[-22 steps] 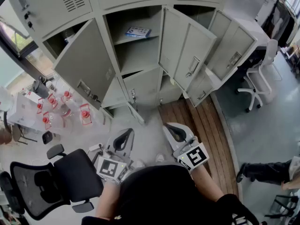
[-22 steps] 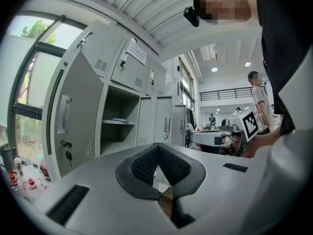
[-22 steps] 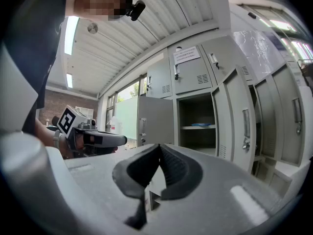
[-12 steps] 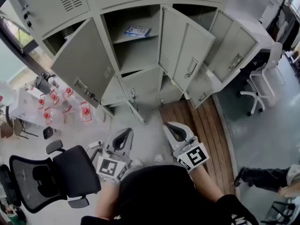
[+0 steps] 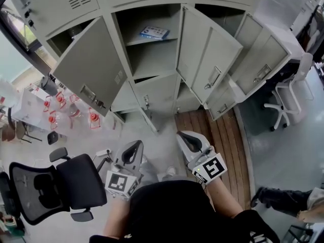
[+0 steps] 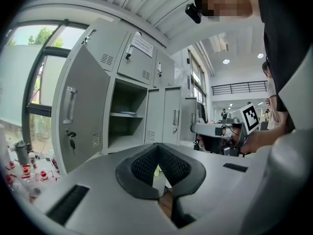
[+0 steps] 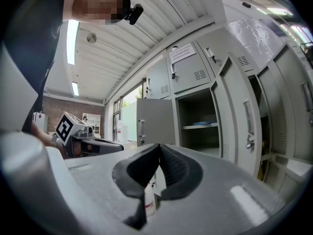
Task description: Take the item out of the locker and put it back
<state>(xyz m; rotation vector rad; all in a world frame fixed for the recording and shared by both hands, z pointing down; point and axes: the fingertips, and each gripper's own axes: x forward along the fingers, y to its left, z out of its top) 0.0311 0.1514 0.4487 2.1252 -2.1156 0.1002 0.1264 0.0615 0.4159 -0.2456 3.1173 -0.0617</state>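
Observation:
A flat blue item (image 5: 154,32) lies on the upper shelf of the open middle locker (image 5: 152,59); the item (image 6: 126,113) also shows in the left gripper view and, as the same blue item (image 7: 205,123), in the right gripper view. Both grippers are held low in front of the lockers, well short of the shelf. My left gripper (image 5: 136,143) (image 6: 157,148) is shut with nothing between its jaws. My right gripper (image 5: 183,135) (image 7: 159,148) is also shut and empty. Each gripper points roughly level toward the locker.
The locker's left door (image 5: 88,67) and right door (image 5: 207,54) swing out toward me. A black office chair (image 5: 55,186) stands at my left, a white chair (image 5: 286,97) at the right. Red-labelled bottles (image 5: 61,110) sit on a table at left. Someone's leg (image 5: 283,199) shows at lower right.
Both grippers keep their places and stay shut. The lockers have drifted slightly right and down in the head view.

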